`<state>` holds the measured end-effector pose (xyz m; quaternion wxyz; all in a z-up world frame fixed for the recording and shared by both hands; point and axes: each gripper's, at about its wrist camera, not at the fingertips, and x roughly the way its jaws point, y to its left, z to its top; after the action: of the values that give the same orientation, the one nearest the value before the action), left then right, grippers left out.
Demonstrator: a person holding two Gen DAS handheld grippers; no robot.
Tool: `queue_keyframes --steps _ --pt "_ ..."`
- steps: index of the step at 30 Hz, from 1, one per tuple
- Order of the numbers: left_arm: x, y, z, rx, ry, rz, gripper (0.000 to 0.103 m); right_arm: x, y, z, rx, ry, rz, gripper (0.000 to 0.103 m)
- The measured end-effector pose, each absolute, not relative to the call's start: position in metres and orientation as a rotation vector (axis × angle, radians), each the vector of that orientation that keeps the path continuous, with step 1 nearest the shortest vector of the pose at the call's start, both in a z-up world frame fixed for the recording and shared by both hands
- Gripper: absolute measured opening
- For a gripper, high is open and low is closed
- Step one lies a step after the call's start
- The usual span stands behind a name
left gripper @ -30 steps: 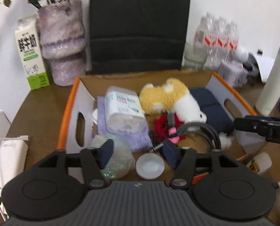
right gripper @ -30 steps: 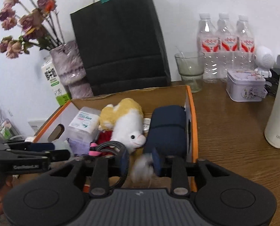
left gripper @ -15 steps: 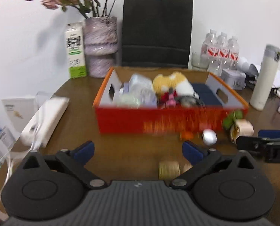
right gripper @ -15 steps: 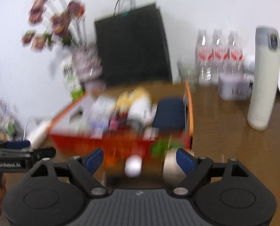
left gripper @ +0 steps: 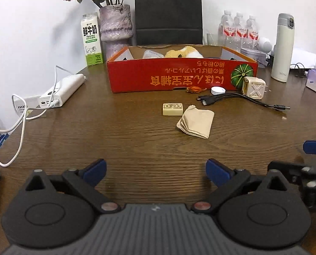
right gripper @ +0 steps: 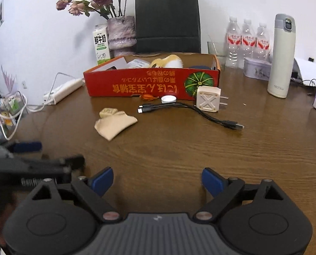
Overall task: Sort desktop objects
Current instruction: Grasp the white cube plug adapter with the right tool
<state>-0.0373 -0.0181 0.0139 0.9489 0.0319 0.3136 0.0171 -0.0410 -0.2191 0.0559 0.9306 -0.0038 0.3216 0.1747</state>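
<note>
From my left wrist camera I look down at a slant along the left gripper [left gripper: 155, 171] across the table [left gripper: 126, 140], from over its near edge toward the far edge and the wall. My right wrist camera sits just to the right, looking the same way along the right gripper [right gripper: 156, 179]. Both views stand well back from the red box [left gripper: 182, 77] near the far edge. They share the box, the folded cloth [left gripper: 196, 122], the black cable [right gripper: 187, 110] and the black bag [right gripper: 167, 21]. Each catches the other gripper at its inner side.
</note>
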Motion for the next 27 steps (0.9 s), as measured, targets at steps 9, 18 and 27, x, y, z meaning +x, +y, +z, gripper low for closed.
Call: queue_keyframes --steps 9,18,27 --pt "-0.037 -0.023 0.011 0.087 0.651 -0.005 0.103 -0.033 -0.232 0.052 0.110 0.670 0.371 0.090" --pt "-0.006 -0.027 0.029 0.119 0.553 -0.157 0.089 -0.021 -0.239 0.061 0.113 0.597 0.340 0.071" --pt "0.049 -0.031 0.030 0.055 0.610 -0.169 0.072 0.073 -0.257 0.077 0.119 0.579 0.211 0.062"
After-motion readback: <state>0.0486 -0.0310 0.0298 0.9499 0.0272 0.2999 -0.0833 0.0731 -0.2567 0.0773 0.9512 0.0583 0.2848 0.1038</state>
